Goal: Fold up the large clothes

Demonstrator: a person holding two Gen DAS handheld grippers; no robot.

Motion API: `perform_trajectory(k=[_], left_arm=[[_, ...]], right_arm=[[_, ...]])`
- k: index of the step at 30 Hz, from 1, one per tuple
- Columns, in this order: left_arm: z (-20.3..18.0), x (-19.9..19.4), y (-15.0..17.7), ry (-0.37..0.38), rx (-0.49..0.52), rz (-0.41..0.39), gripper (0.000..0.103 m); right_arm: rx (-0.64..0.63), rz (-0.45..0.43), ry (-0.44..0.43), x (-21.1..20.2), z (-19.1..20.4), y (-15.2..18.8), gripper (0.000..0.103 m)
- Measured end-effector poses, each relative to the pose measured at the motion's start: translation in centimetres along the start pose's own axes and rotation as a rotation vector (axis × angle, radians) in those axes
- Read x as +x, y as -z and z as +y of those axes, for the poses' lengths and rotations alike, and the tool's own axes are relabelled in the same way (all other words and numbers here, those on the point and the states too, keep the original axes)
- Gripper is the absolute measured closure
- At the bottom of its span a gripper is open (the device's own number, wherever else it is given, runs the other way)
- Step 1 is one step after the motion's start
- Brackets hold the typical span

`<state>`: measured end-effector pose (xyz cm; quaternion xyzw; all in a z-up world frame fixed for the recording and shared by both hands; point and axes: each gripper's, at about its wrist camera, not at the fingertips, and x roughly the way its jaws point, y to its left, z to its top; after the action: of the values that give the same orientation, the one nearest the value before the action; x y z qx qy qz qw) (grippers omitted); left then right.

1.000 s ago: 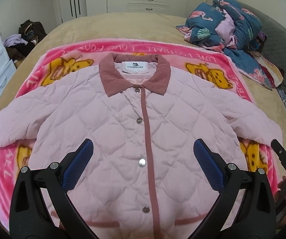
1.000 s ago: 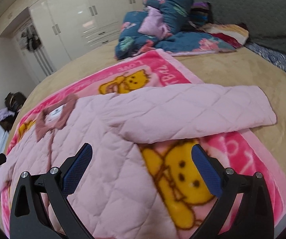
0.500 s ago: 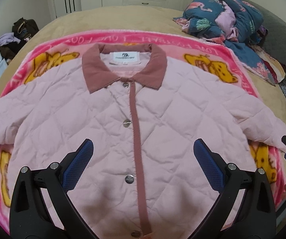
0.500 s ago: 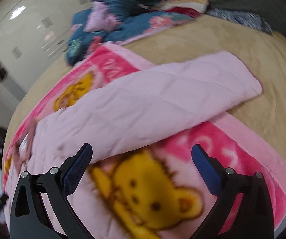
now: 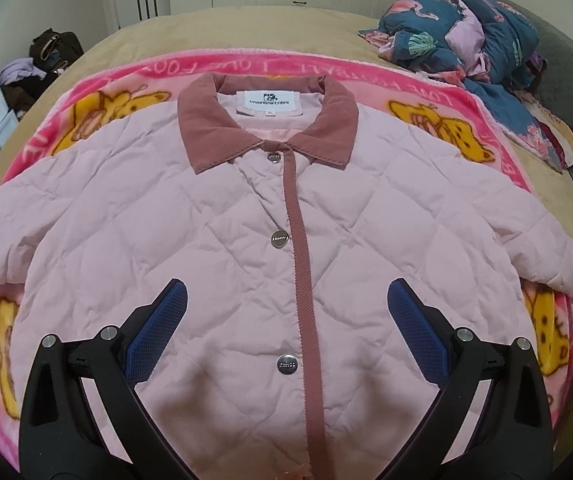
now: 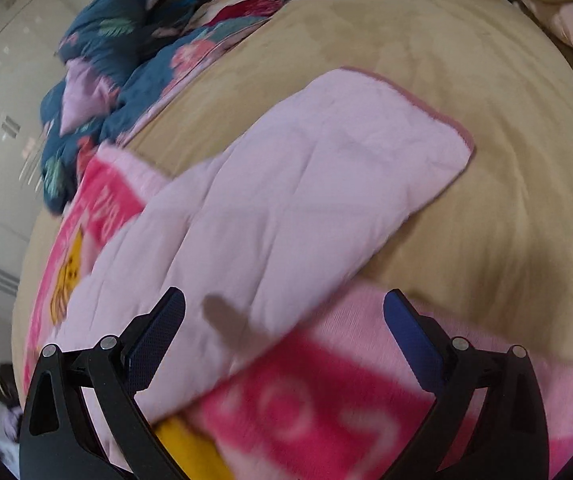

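1. Jacket [image 5: 222,248] lies flat, buttoned, on the pink blanket [image 5: 86,92], collar [image 5: 266,124] far, hem near.
2. Right sleeve [image 6: 310,192] stretches out onto the tan bedcover [image 6: 486,80].
3. Left gripper [image 5: 286,328] gapes wide above the jacket front; right gripper [image 6: 284,334] wide over the sleeve.

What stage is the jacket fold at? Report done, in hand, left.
Done: the pink jacket lies flat, snapped shut, collar up on the cartoon blanket. In hand: nothing; the left gripper hangs open above its front, the right gripper open by the outstretched sleeve. Left: every fold, sleeves included.
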<state>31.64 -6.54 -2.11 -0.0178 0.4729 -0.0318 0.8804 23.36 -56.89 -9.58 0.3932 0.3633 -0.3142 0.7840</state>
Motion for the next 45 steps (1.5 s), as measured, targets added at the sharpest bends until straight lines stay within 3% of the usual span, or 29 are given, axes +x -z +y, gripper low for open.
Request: perform_trajectory(k=[7, 10, 12, 15, 17, 22, 26, 31, 36, 45], left_arm=[[0.8, -0.1, -1.4, -0.016, 0.031, 0.018, 0.009], [1.2, -0.6, -2.8, -0.009, 0.032, 0.009, 0.009], [1.7, -0.9, -3.6, 0.002, 0.019, -0.002, 0.009], [2.3, -1.1, -4.0, 0.015, -0.001, -0.005, 0.009], [3.0, -1.2, -3.8, 0.033, -0.019, 0.0, 0.009], [3.8, -1.1, -3.4, 0.025, -0.025, 0.014, 0.009], [4.9, -2.0, -3.2, 0.066, -0.046, 0.007, 0.009], [6.1, -4.0, -3.3, 0.04, -0.025, -0.028, 0.009], [7.5, -6.4, -3.8, 0.031, -0.026, -0.074, 0.009], [10.9, -9.7, -4.6, 0.093, -0.102, -0.132, 0.009]], right_arm=[[0.207, -0.033, -0.055, 2.5, -4.5, -3.4, 0.005], [0.237, -0.054, -0.084, 2.9, -5.3, -4.6, 0.027], [0.252, -0.06, -0.093, 2.7, -5.6, -5.1, 0.052], [0.192, -0.114, -0.143, 1.1, -4.4, -5.9, 0.068], [0.124, -0.159, -0.185, -0.8, -2.7, -6.2, 0.074], [-0.089, -0.273, -0.294, -6.6, 3.6, -6.1, 0.077], [-0.216, -0.326, -0.386, -10.7, 8.1, -4.6, 0.078], [-0.328, -0.344, -0.503, -14.3, 13.8, -2.1, 0.081], [-0.419, -0.359, -0.565, -17.3, 18.3, 0.2, 0.082], [-0.516, -0.354, -0.694, -21.9, 25.0, 4.8, 0.082]])
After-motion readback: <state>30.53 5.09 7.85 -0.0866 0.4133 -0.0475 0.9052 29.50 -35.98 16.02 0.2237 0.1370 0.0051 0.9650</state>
